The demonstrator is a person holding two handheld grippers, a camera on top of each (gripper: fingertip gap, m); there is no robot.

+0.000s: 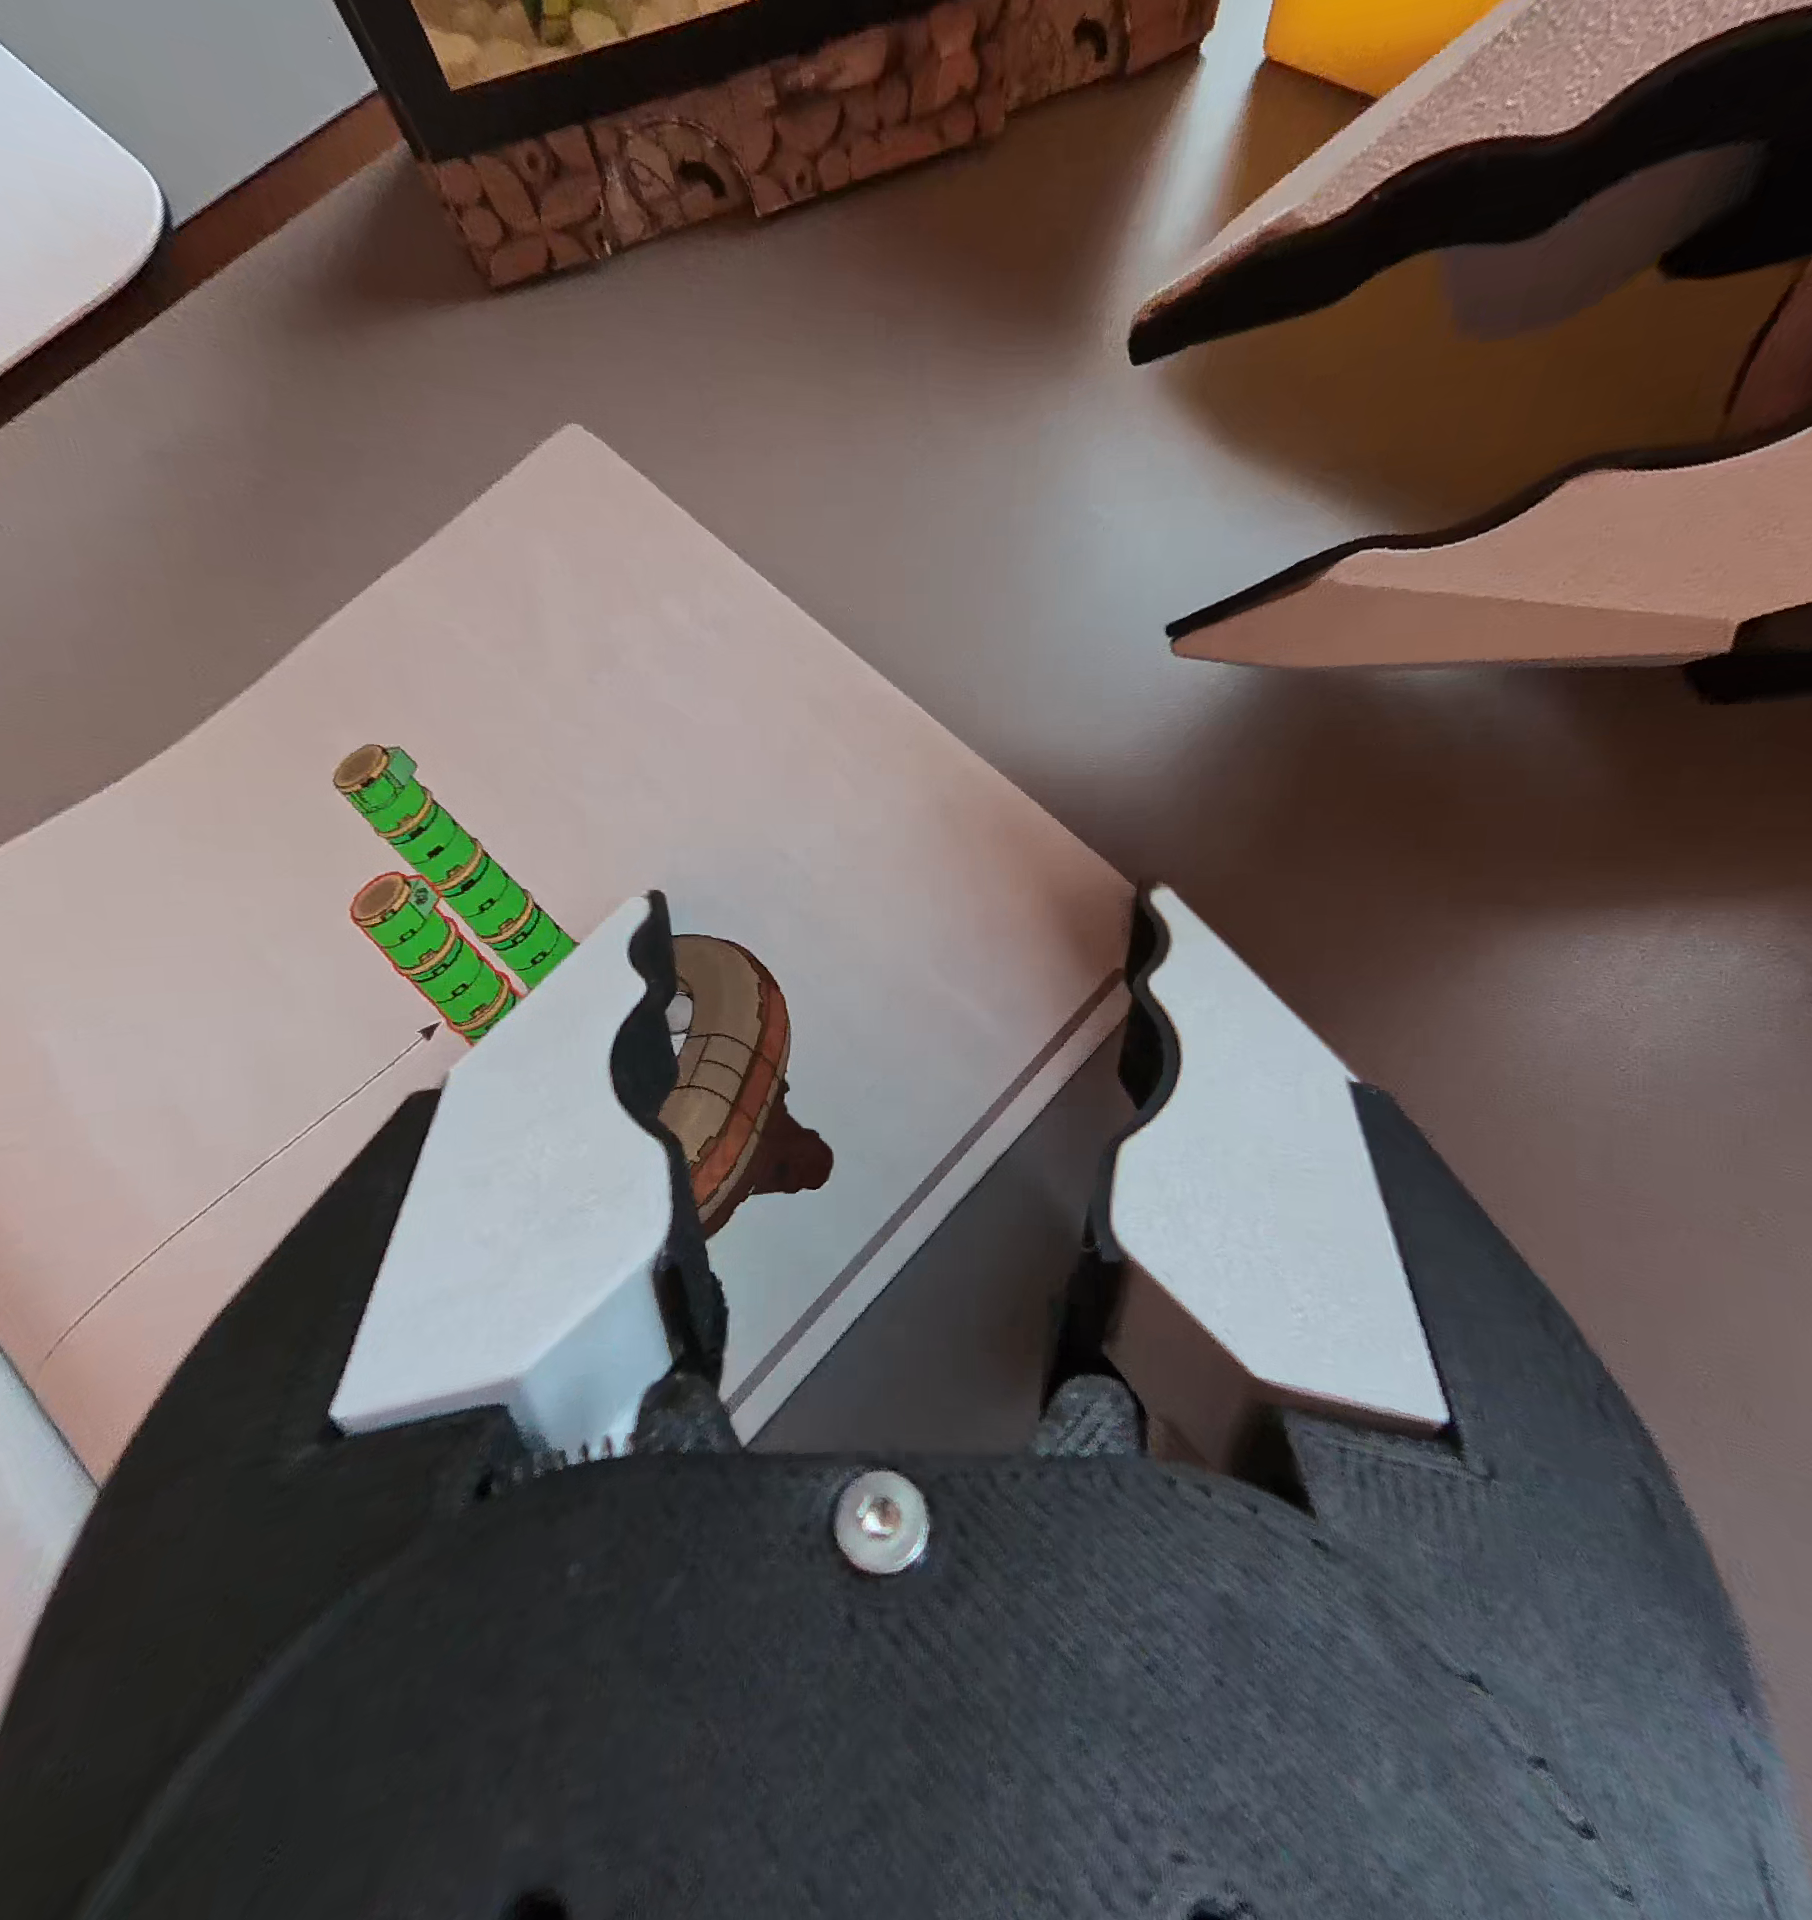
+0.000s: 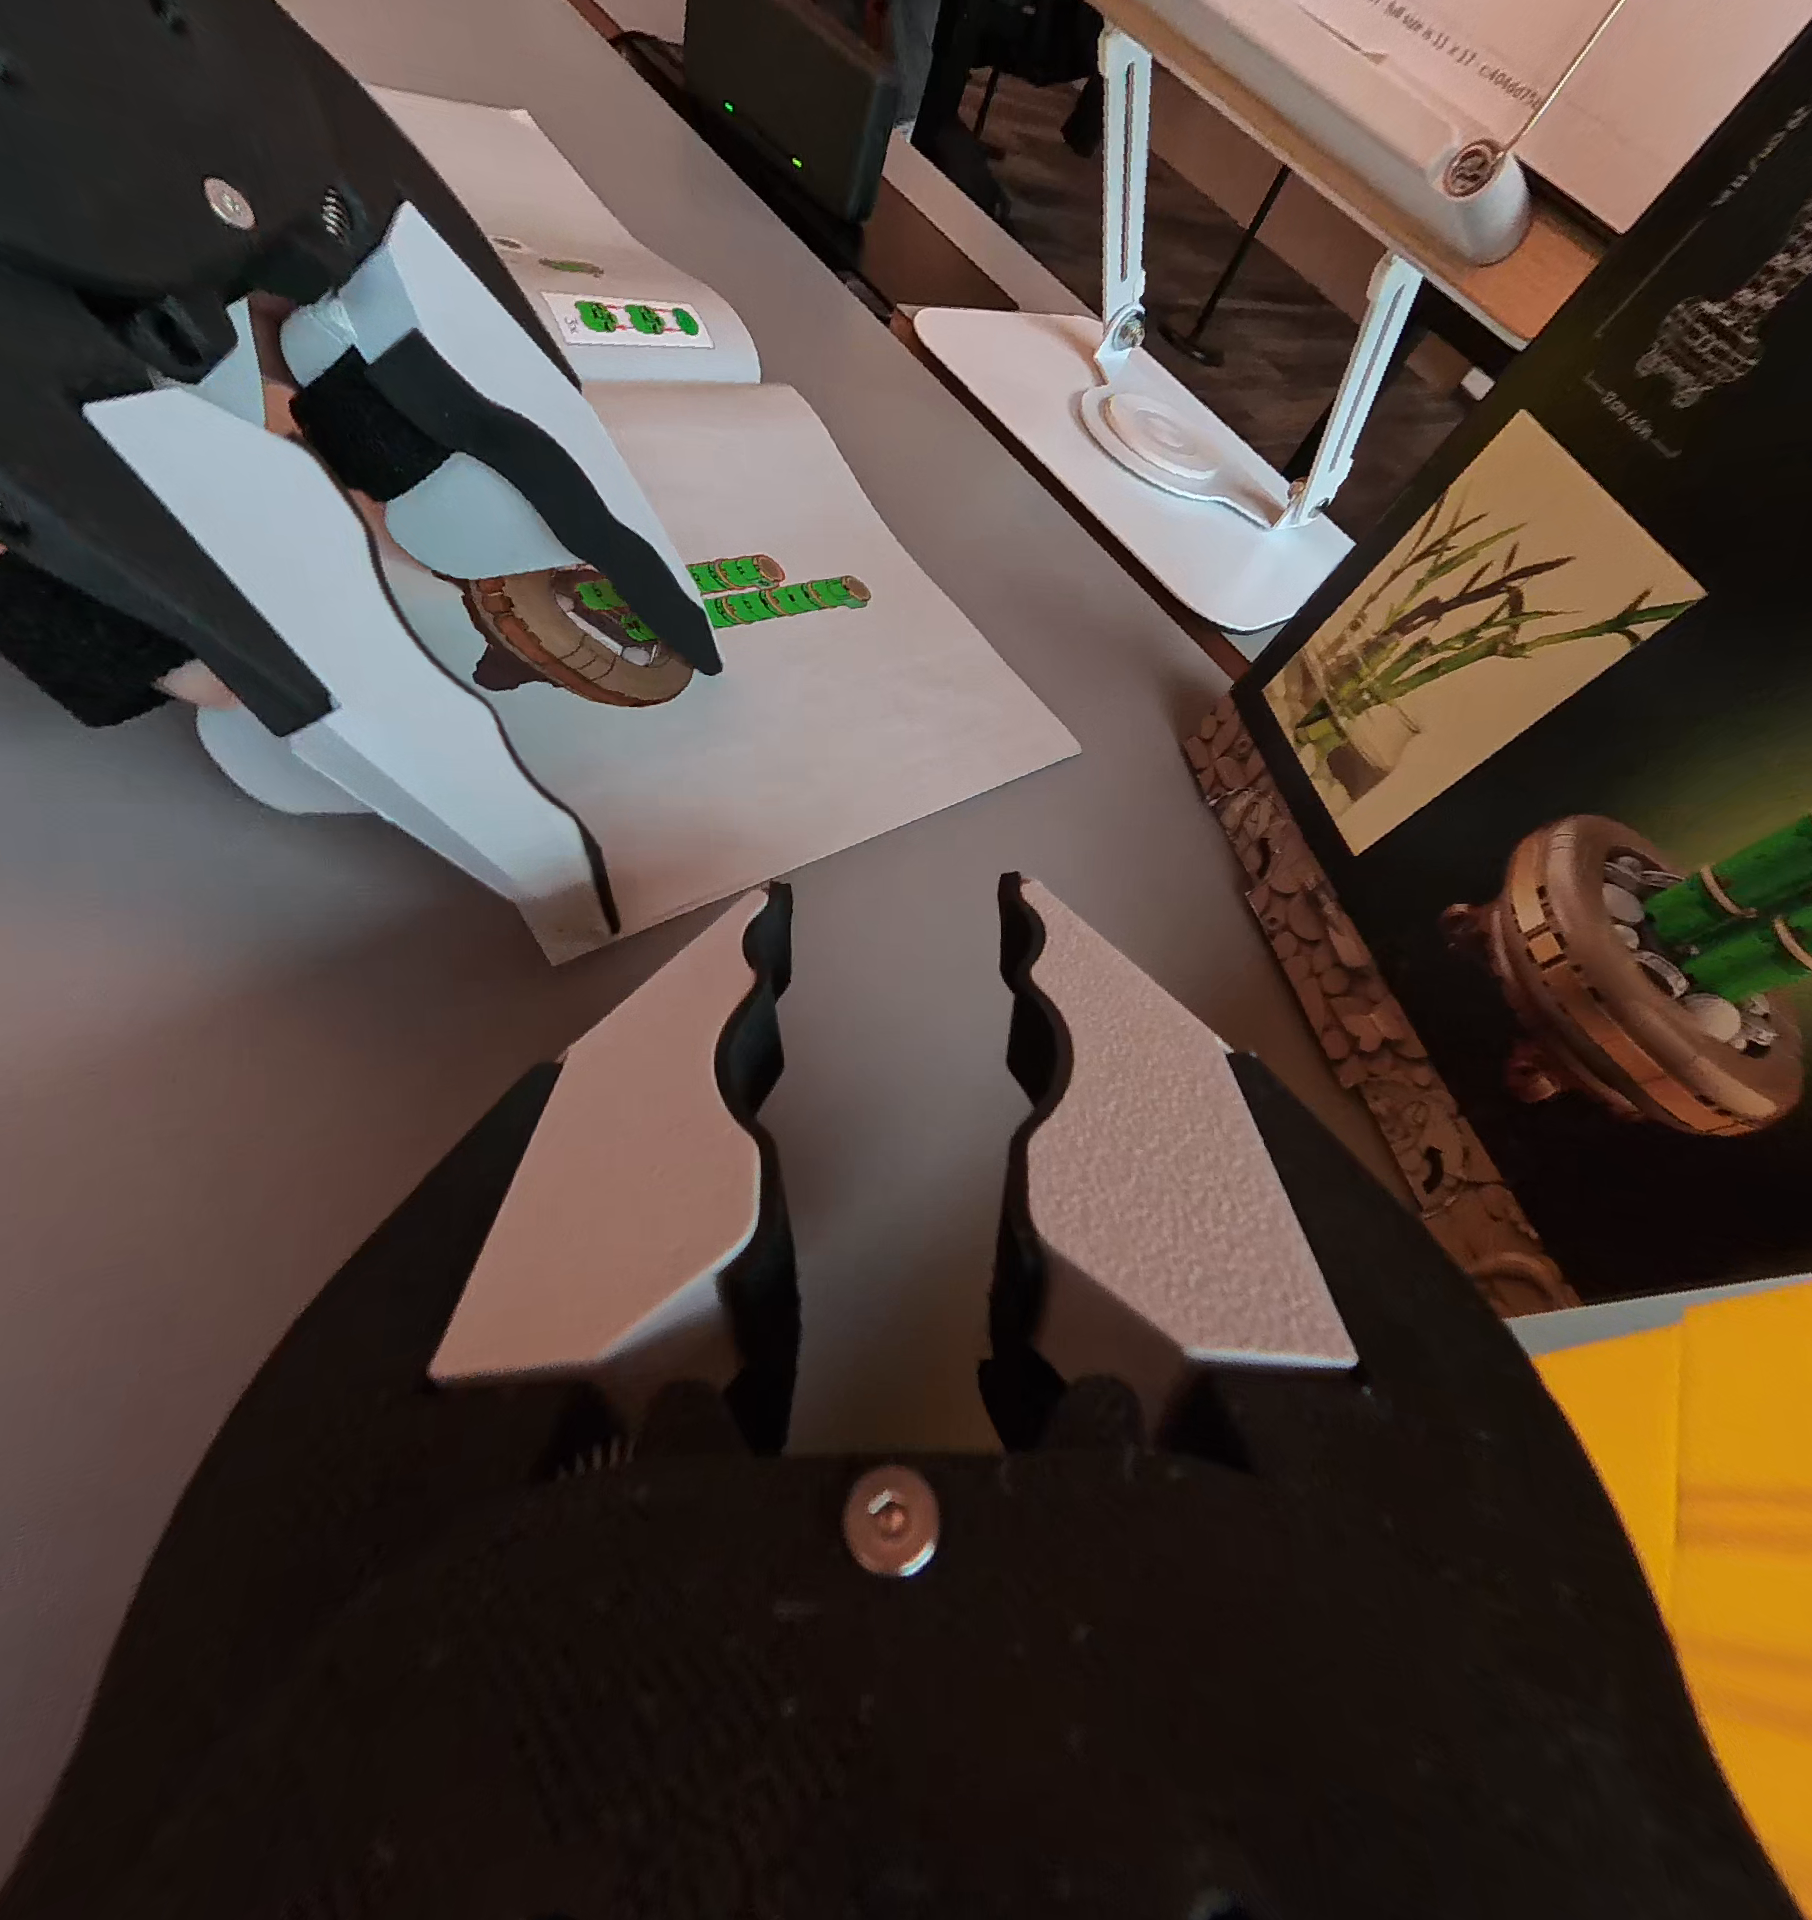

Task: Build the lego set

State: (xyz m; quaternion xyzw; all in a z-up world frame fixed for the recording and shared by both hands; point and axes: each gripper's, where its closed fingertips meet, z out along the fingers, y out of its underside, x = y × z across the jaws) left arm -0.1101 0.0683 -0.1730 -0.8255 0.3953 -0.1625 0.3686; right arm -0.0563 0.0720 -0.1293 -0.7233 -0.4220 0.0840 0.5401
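Low in the left wrist view, the left gripper (image 1: 897, 945) hangs over the open instruction booklet (image 1: 590, 665), jaws spread wide and empty, one finger over the printed pot drawing and the other at the page's right edge. At the bottom of the right wrist view the right gripper (image 2: 886, 899) is parted too, holding nothing, poised over the bare grey table (image 2: 154, 1091) just short of the booklet's near corner. No loose bricks show anywhere in either view, so the set's pieces themselves cannot be placed. Further back, at the right of the frame, stands the lego box (image 2: 1567, 935), with a yellow sheet (image 2: 1733, 1558) below it. The risk as I read it: a finger catching the page edge could crease or drag the booklet, and a wide swing right could knock the box. Beyond, upper right, sits a white lamp stand (image 2: 1172, 436).
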